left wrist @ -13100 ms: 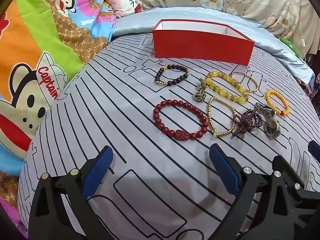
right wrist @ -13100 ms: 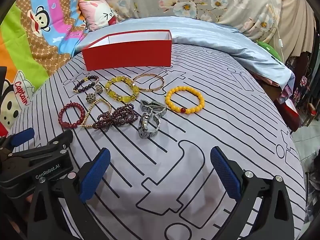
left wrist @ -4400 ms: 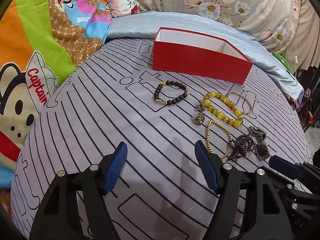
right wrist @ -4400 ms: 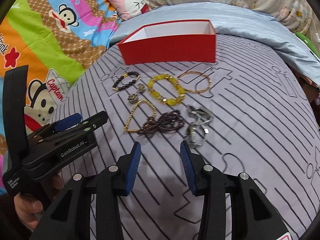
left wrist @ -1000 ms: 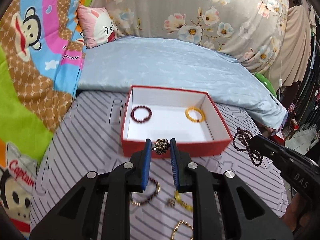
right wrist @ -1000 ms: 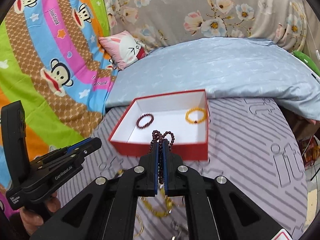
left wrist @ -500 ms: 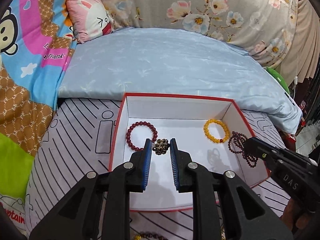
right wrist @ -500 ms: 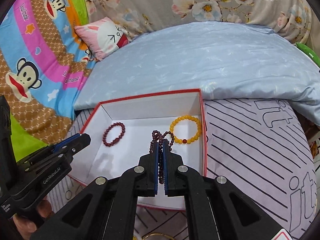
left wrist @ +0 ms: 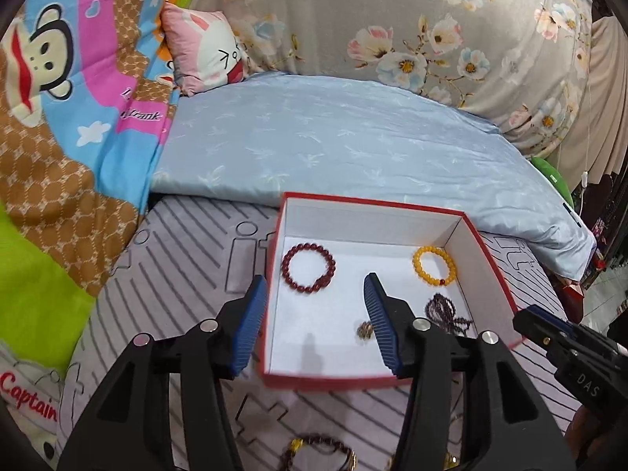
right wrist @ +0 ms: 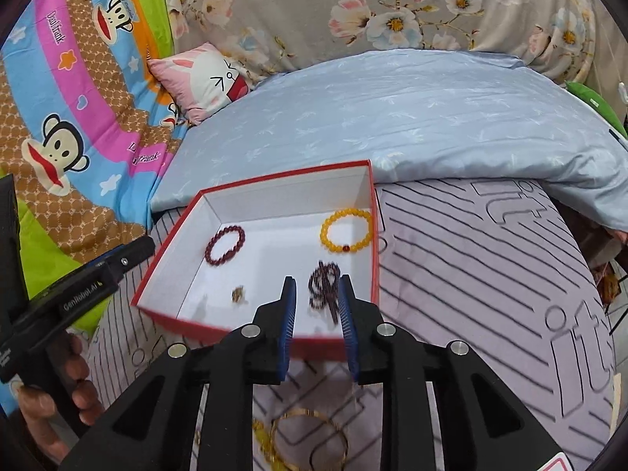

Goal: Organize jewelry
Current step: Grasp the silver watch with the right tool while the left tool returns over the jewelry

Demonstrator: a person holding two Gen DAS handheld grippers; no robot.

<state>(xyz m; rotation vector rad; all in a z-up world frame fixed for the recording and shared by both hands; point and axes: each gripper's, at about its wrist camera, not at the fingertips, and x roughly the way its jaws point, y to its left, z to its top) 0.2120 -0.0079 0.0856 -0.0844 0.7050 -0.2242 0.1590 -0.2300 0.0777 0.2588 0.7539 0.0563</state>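
A red box with a white inside sits on the grey striped bedsheet, its far edge close to a pale blue quilt. Both grippers hang over its near side, and each set of jaws is opening. The left gripper has its blue pads spread apart with nothing pinched between them; under it, on the white floor of the box, lies a small gold beaded charm, free of the pads and just beside the right-hand one. The right gripper stands only narrowly parted, and the dark purple bead strand lies bunched on the box floor just past its tips, seen through the gap, with neither pad pressing on it. Further in, a dark red bead bracelet lies flat toward the left wall and a yellow bead bracelet toward the far right corner, well apart from each other. A hand grips the left tool's handle at the lower left of the right wrist view. On the sheet in front of the box, partly hidden by the gripper frames, lie a thin gold bangle and a dark bead bracelet with gold pieces.
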